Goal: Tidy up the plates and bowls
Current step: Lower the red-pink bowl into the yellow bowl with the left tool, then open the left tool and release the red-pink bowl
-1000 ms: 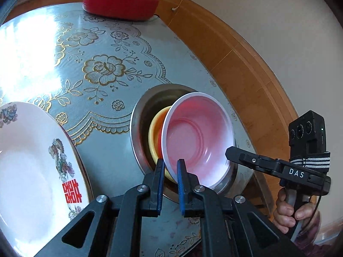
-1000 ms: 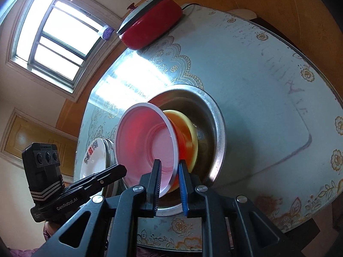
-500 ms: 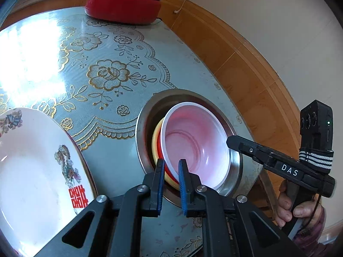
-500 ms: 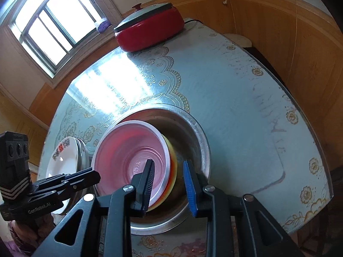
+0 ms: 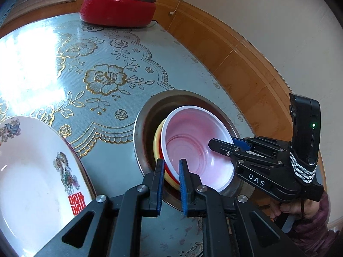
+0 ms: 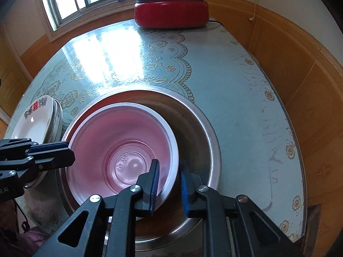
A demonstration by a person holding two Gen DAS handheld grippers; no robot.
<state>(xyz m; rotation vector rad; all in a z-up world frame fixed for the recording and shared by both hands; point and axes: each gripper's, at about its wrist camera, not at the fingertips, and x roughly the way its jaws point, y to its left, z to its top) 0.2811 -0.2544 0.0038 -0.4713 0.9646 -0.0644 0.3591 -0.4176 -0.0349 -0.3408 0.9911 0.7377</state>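
A white bowl (image 5: 199, 145) that glows pink inside sits nested in a red bowl and a yellow bowl (image 5: 157, 143). The stack lies inside a steel basin (image 5: 145, 115) on the table. My left gripper (image 5: 170, 167) is shut on the near rims of the stack. Seen from the right wrist view, the left gripper (image 6: 68, 152) reaches the white bowl (image 6: 120, 141) at its left rim. My right gripper (image 6: 169, 173) has its jaws closing on the bowl's white right rim, one pad inside and one outside. In the left wrist view the right gripper (image 5: 223, 144) straddles that rim.
A white plate (image 5: 32, 171) with a red character and a dragon print rests on other plates left of the basin (image 6: 203, 128). A red lidded cooker (image 6: 171, 10) stands at the far table edge. Wood-panelled wall runs close along the right. A hand (image 5: 300, 209) holds the right gripper.
The tilted bowl stack has settled flatter into the basin. My right gripper opened, rolled and shifted along the rim, then closed on it again. The left gripper stayed put.
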